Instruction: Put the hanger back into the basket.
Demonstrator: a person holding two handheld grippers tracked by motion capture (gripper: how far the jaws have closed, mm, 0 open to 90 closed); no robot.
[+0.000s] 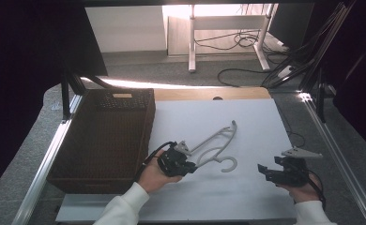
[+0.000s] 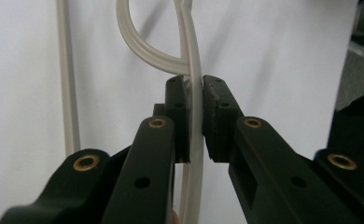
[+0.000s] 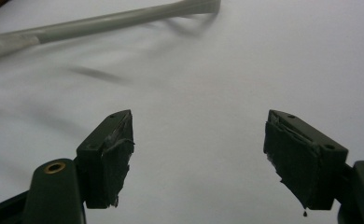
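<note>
Clamped between the pads of the left hand-held gripper (image 1: pixel 186 168), the white hanger (image 1: pixel 217 142) is likely being lifted off the tabletop (image 1: pixel 256 122) toward the basket (image 1: pixel 101 136) beside it, while the right hand-held gripper (image 1: pixel 264 171) waits with jaws spread, empty.

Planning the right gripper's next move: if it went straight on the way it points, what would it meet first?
Probably the hanger: bare white table lies ahead of the open right gripper, then the hanger's bar; depth is unclear.
</note>
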